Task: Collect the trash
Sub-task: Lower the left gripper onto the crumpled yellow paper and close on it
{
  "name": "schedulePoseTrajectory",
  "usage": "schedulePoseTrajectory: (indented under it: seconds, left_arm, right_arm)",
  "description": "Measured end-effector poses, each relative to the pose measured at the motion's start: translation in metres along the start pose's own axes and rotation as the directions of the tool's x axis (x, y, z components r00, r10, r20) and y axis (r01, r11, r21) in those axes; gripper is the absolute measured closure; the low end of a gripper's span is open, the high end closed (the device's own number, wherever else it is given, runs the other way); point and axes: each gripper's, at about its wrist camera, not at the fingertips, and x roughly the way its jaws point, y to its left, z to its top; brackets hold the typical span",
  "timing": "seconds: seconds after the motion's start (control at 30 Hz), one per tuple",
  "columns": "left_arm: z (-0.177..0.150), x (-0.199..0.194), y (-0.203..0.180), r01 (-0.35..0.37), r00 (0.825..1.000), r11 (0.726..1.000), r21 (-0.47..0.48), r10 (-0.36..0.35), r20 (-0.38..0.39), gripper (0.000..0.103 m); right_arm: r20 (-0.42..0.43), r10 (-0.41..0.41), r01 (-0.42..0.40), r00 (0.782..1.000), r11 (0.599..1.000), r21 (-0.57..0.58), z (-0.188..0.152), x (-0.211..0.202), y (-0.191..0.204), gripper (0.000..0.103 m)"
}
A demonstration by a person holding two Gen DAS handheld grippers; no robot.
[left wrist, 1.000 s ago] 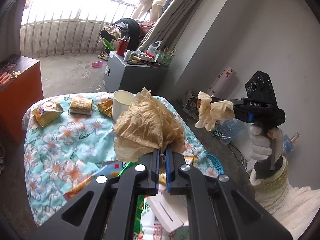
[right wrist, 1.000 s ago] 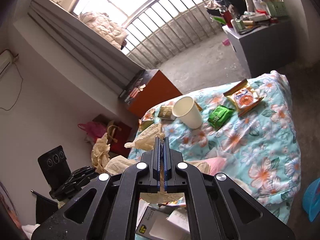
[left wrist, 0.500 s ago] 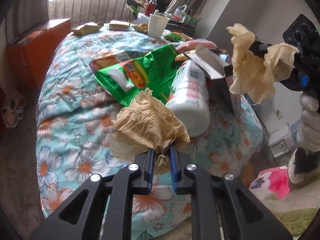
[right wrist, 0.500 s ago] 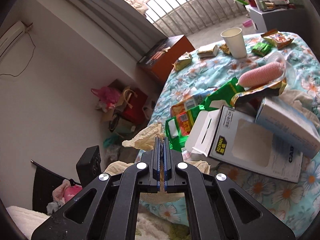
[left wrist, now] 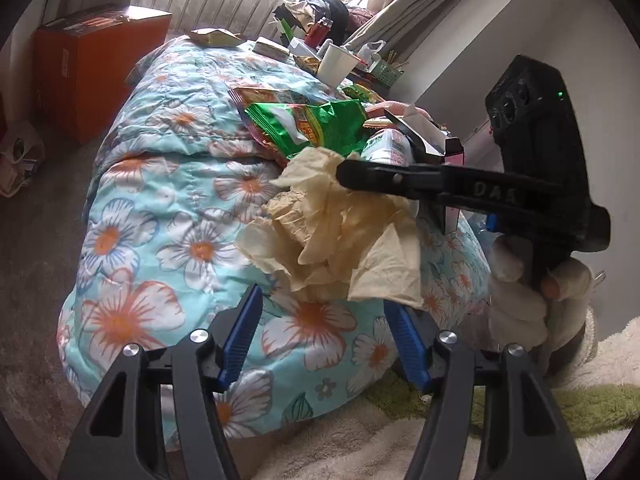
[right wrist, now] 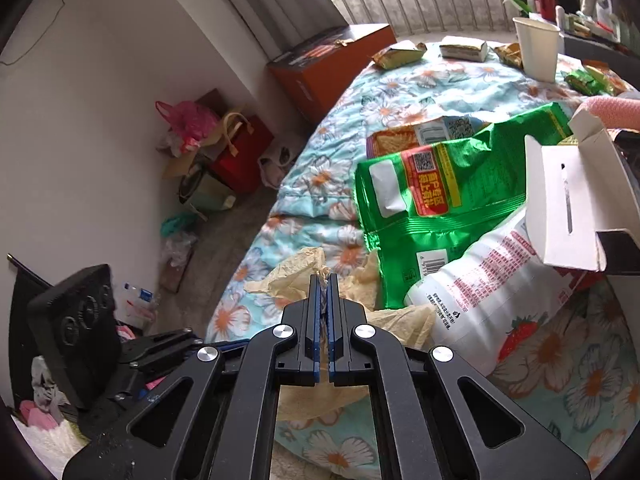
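My left gripper (left wrist: 324, 320) is open and empty, its blue pads wide apart just below a heap of crumpled tan paper (left wrist: 340, 236). The paper rests on the near end of the floral quilt (left wrist: 160, 216). My right gripper (right wrist: 324, 304) is shut on a piece of the tan paper (right wrist: 296, 268); in the left wrist view its black fingers (left wrist: 384, 176) reach in from the right over the heap. Behind lie a green snack bag (right wrist: 436, 188), a white plastic package (right wrist: 480, 280) and a white carton (right wrist: 576, 200).
Farther along the quilt stand a white paper cup (right wrist: 536, 48) and several small snack wrappers (right wrist: 400, 54). An orange box (left wrist: 96, 68) stands left of the quilt. Bags and clutter (right wrist: 208, 152) line the wall. A white and green rug (left wrist: 580, 396) lies below.
My left gripper has opened and let go of its crumpled paper, which now lies on the quilt's near end. The right gripper has come over it, still shut on its paper.
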Motion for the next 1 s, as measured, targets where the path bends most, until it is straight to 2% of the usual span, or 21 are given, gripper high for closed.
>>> schedulePoseTrajectory:
  seconds: [0.07, 0.17, 0.27, 0.4, 0.53, 0.63, 0.7, 0.73, 0.87, 1.0]
  left_arm:
    - [-0.002, -0.011, 0.002, 0.021, 0.999, 1.0, -0.006, -0.021, 0.042, 0.042]
    - [-0.002, -0.024, -0.003, 0.084, 0.99, 0.996, 0.012, -0.085, 0.115, 0.042]
    - [0.004, -0.022, -0.012, 0.112, 0.984, 0.991, 0.07, -0.12, 0.134, 0.042]
    - [0.007, -0.003, -0.031, 0.021, 0.993, 0.978, 0.21, -0.045, 0.113, 0.043]
    - [0.006, 0.025, -0.038, -0.08, 0.994, 0.94, 0.33, 0.052, 0.094, 0.047]
    - [0.005, 0.042, -0.039, -0.138, 0.99, 0.915, 0.378, 0.113, 0.089, 0.051]
    - [0.006, 0.051, -0.036, -0.152, 0.988, 0.91, 0.385, 0.131, 0.082, 0.055]
    - [0.006, 0.053, -0.035, -0.155, 0.988, 0.911, 0.383, 0.136, 0.077, 0.055]
    - [0.008, 0.06, -0.034, -0.169, 0.986, 0.904, 0.393, 0.154, 0.07, 0.056]
    - [0.009, 0.066, -0.036, -0.208, 0.978, 0.886, 0.414, 0.197, 0.07, 0.056]
  right_arm:
    - [-0.025, -0.042, 0.042, 0.999, 0.999, -0.017, -0.006, 0.011, -0.001, 0.102]
    - [-0.056, -0.059, 0.057, 0.997, 0.998, -0.024, -0.01, 0.019, -0.002, 0.102]
    - [-0.078, -0.058, 0.055, 0.995, 0.998, -0.043, -0.008, 0.019, 0.0, 0.101]
    - [-0.136, -0.027, 0.021, 0.99, 0.999, -0.041, -0.001, 0.025, -0.001, 0.1]
    - [-0.167, 0.031, -0.028, 0.985, 0.999, 0.021, 0.003, 0.024, -0.006, 0.097]
    - [-0.164, 0.095, -0.083, 0.982, 0.993, 0.08, 0.004, 0.018, -0.008, 0.084]
    - [-0.142, 0.118, -0.103, 0.983, 0.989, 0.106, 0.004, 0.011, -0.009, 0.066]
    - [-0.126, 0.126, -0.112, 0.984, 0.987, 0.115, 0.004, 0.005, -0.008, 0.063]
    - [-0.068, 0.203, -0.188, 0.977, 0.965, 0.183, 0.0, -0.016, -0.015, 0.061]
    - [0.01, 0.267, -0.262, 0.964, 0.936, 0.234, -0.002, -0.044, -0.026, 0.061]
